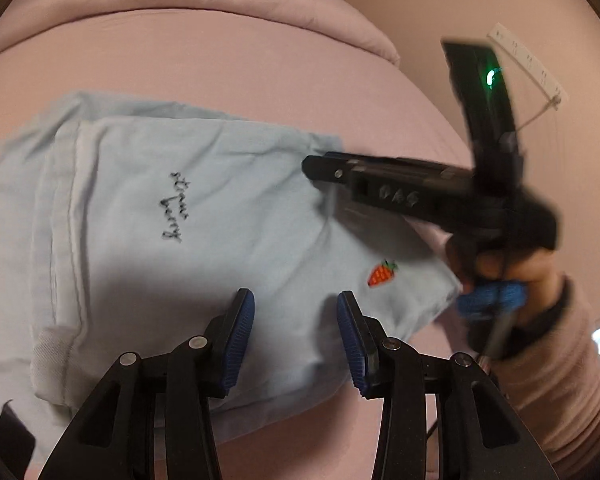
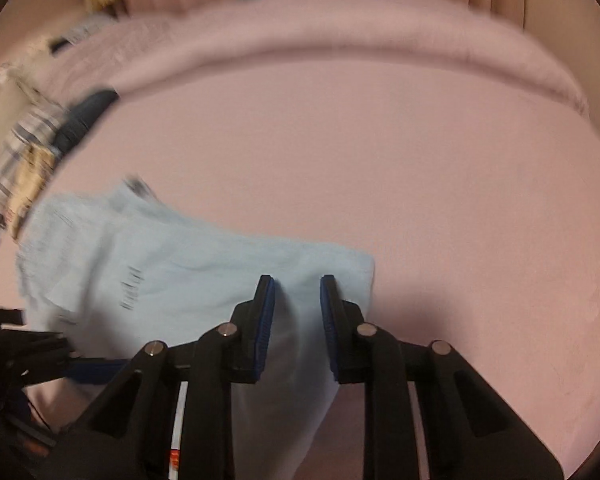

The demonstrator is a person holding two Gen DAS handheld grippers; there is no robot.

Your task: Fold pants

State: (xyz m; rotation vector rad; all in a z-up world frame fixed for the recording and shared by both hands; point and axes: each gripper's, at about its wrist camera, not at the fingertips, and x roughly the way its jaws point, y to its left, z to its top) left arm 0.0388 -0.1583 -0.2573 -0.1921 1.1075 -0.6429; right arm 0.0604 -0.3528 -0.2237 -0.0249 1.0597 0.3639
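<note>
On the pink bed (image 2: 420, 184), the light-blue pants (image 1: 204, 216) lie folded beneath both grippers, left gripper (image 1: 296, 300) and right gripper (image 2: 297, 280) with jaws apart, gripping nothing, so a snagging fingertip could undo the fold.

Lettering on the pants and on one gripper

The light blue pants (image 1: 204, 216) carry dark cursive embroidery that reads roughly "strawberry", running sideways in the left wrist view, with a small red strawberry motif (image 1: 382, 273) sewn nearer the lower right edge. The side of the right gripper (image 1: 320, 170) bears raised characters that look like "DAS", too blurred to be sure. In the right wrist view the same embroidery on the pants (image 2: 132, 288) is smeared and unreadable.
</note>
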